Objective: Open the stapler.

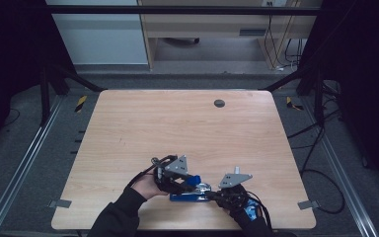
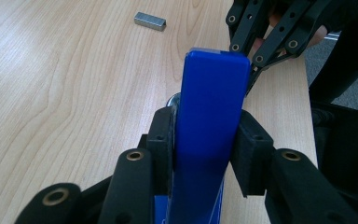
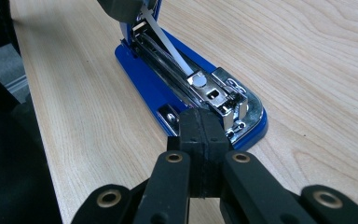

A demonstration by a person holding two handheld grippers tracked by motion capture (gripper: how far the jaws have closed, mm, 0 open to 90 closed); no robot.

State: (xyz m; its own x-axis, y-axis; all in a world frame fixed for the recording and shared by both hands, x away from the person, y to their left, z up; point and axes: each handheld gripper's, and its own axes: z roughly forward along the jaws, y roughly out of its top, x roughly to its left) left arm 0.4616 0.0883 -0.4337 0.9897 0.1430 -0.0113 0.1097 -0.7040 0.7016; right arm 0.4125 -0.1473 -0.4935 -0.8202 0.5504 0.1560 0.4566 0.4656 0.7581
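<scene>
Blue stapler (image 3: 191, 93) at table's (image 1: 177, 123) near edge, lid (image 2: 212, 121) swung up and clamped in left gripper (image 2: 209, 140), right gripper (image 3: 204, 140) pressed closed, empty, at its base front; lid's hinge end cut off, staple block (image 2: 150, 21) beyond.

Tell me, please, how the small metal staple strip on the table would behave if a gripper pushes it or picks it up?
The staple strip lies flat on the smooth wooden table, so it would probably slide rather than roll. It looks small and thin, so it is likely light. Such strips can snap apart, so a hard squeeze may break it.
</scene>
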